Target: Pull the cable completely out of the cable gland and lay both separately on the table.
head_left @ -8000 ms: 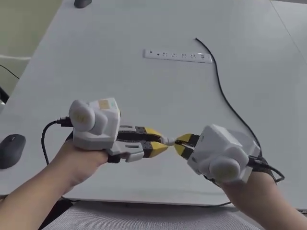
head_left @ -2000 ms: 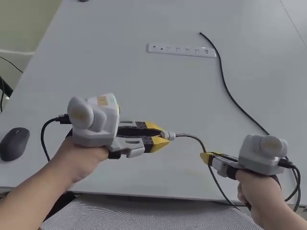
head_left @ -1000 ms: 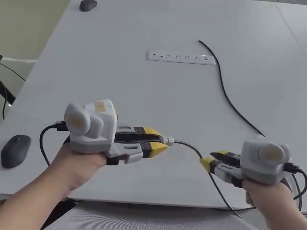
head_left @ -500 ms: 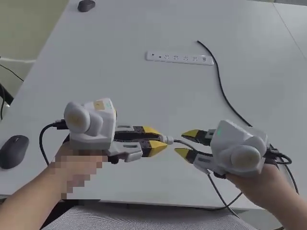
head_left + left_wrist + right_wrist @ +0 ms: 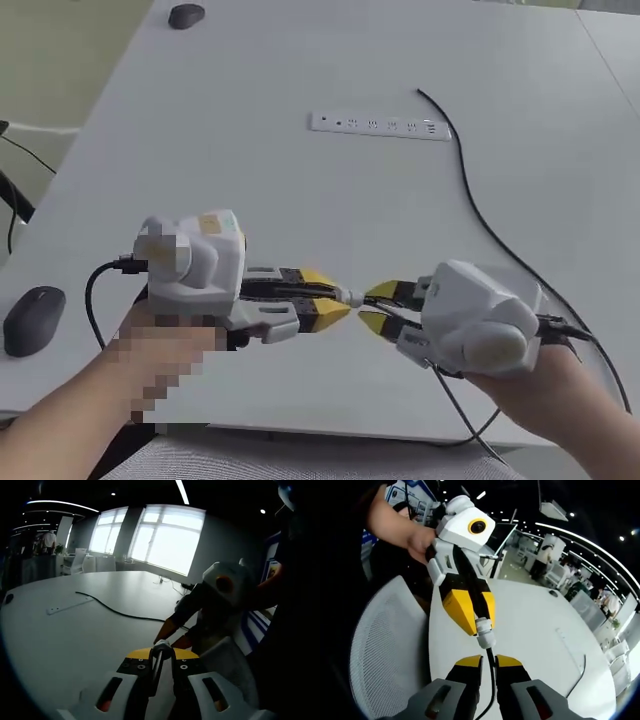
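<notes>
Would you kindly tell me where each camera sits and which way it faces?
Head view: on the headset, facing forward and down at the table; shows left hand, right hand, left gripper, right gripper.
Left gripper view: on the left gripper, facing along its tongs, shut on the cable gland, toward the right gripper and hand.
Right gripper view: on the right gripper, facing along its tongs, which flank the cable, toward the left gripper and hand.
Shared: both gripper views show the cable gland.
</notes>
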Motion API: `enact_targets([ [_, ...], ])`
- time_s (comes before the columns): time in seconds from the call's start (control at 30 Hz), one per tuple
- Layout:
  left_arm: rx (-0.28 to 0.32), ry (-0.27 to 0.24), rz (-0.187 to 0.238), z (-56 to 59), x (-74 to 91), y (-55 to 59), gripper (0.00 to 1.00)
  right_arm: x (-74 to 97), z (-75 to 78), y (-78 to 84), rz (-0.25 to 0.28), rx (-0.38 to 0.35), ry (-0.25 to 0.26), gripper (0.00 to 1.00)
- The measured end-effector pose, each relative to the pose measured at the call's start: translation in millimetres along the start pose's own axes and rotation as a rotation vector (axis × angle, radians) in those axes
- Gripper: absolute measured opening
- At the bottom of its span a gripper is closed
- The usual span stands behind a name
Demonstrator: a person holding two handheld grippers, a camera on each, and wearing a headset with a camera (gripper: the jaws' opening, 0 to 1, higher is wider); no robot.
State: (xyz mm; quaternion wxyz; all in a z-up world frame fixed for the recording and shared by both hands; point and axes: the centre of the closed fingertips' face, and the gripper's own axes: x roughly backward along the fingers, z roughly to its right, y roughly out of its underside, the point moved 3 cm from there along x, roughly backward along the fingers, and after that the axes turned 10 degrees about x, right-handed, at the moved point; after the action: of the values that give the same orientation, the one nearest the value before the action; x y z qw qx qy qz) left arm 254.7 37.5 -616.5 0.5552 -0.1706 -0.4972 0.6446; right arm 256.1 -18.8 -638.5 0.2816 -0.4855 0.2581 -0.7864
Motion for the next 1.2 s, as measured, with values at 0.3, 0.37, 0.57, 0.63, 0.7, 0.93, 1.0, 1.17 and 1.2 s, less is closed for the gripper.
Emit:
enact_targets([
  [0.3,0.005,0.012,-0.008,0.1,-4.9,0.4,0.15,0.1,3.0,2.9,-0.009,0.003,0.015,0.01],
  [0.37,0.004,0.013,-0.008,-0.5,-5.2,-0.6,0.15,-0.2,3.8,3.7,-0.007,-0.003,0.022,0.00],
  [0.57,0.000,0.010,-0.004,-0.8,-4.5,-2.6,0.15,-0.5,6.0,4.9,0.010,-0.047,0.037,0.00],
  [0.63,-0.002,0.010,-0.004,-0.8,-4.4,-3.0,0.15,0.0,6.1,4.8,0.015,-0.060,0.038,0.00],
  [0.7,-0.002,0.009,-0.006,-1.1,-4.4,-2.5,0.15,-0.2,6.3,5.5,0.017,-0.072,0.040,0.00],
  [0.93,0.002,0.011,0.017,-3.7,-0.4,-8.8,0.15,2.2,11.9,21.4,-0.010,-0.143,0.056,0.00],
  [1.0,0.003,0.009,0.018,-5.1,0.4,-9.3,0.15,2.8,11.8,27.8,-0.019,-0.170,0.055,0.00],
  [1.17,0.003,0.008,0.020,-5.2,1.4,-10.0,0.15,5.7,10.6,40.8,-0.029,-0.224,0.064,0.00],
  [1.2,0.003,0.008,0.019,-5.4,1.3,-9.8,0.15,6.1,10.5,42.6,-0.029,-0.234,0.065,0.00],
])
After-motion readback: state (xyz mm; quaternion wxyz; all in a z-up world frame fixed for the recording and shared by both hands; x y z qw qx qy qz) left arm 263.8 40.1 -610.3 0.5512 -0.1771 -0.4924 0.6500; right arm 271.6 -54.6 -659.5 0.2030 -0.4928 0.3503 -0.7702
